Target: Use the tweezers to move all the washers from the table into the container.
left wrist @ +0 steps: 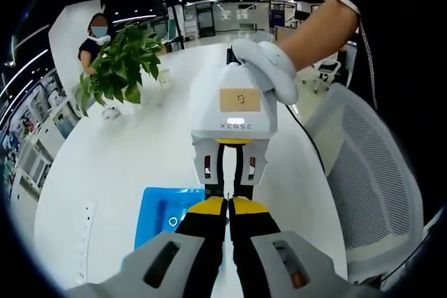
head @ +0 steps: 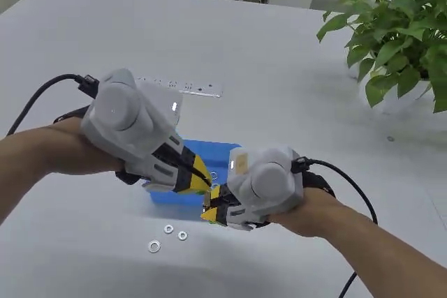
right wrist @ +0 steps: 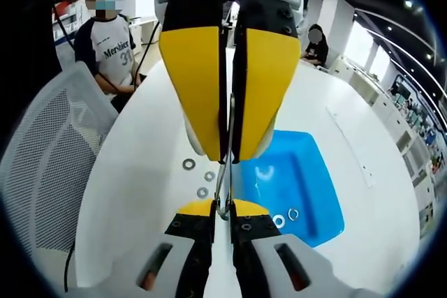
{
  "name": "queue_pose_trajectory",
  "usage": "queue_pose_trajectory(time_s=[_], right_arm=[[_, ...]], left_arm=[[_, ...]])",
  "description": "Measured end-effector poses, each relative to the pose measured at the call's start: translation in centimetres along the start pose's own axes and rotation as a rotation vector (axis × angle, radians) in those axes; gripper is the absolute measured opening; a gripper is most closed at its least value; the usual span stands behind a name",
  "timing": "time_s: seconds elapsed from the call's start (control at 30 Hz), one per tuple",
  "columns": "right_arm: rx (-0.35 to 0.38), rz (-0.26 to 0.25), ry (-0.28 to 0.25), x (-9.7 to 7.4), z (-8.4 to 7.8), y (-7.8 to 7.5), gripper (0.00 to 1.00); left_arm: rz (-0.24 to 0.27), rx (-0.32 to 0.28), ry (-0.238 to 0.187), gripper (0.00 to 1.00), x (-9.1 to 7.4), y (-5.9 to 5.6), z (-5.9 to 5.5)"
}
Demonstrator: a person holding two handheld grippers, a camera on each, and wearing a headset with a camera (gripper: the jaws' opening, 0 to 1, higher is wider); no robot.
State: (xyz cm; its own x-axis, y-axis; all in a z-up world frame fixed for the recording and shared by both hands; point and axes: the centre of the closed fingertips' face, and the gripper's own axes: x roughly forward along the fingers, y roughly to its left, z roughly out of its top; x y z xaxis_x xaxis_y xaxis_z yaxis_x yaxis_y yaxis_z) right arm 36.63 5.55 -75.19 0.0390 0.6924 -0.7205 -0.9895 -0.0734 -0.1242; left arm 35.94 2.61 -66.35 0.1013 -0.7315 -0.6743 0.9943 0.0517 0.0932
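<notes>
My two grippers meet tip to tip over the near edge of the blue container (head: 213, 151). The left gripper (head: 206, 185) comes in from the left, the right gripper (head: 208, 211) from the right. In the right gripper view, thin metal tweezers (right wrist: 225, 165) run between the left gripper's yellow pads (right wrist: 195, 82) down into my right gripper (right wrist: 223, 211); both look shut on them. Three washers (head: 168, 229) lie on the white table in front of the container, also seen as washers (right wrist: 202, 192). Some washers (right wrist: 279, 220) lie inside the blue container (right wrist: 307, 172).
A potted plant (head: 398, 40) stands at the far right of the table and a white power strip (head: 183, 87) lies behind the grippers. A mesh chair (left wrist: 370, 172) stands off the table's edge. People stand in the background.
</notes>
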Motion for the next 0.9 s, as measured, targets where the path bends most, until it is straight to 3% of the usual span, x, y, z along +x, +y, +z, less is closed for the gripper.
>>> queue_pose_trajectory(time_s=[0.53,0.9], right_arm=[[-0.033,-0.034,0.005,-1.8,1.8,-1.3,0.09],[-0.046,-0.054,0.001,-2.2,2.6,-2.8,0.09]], left_arm=[[0.035,0.033,-0.019,0.05,-1.7,0.8,1.8],[0.050,0.048,-0.019,0.05,-2.5,2.1,2.4]])
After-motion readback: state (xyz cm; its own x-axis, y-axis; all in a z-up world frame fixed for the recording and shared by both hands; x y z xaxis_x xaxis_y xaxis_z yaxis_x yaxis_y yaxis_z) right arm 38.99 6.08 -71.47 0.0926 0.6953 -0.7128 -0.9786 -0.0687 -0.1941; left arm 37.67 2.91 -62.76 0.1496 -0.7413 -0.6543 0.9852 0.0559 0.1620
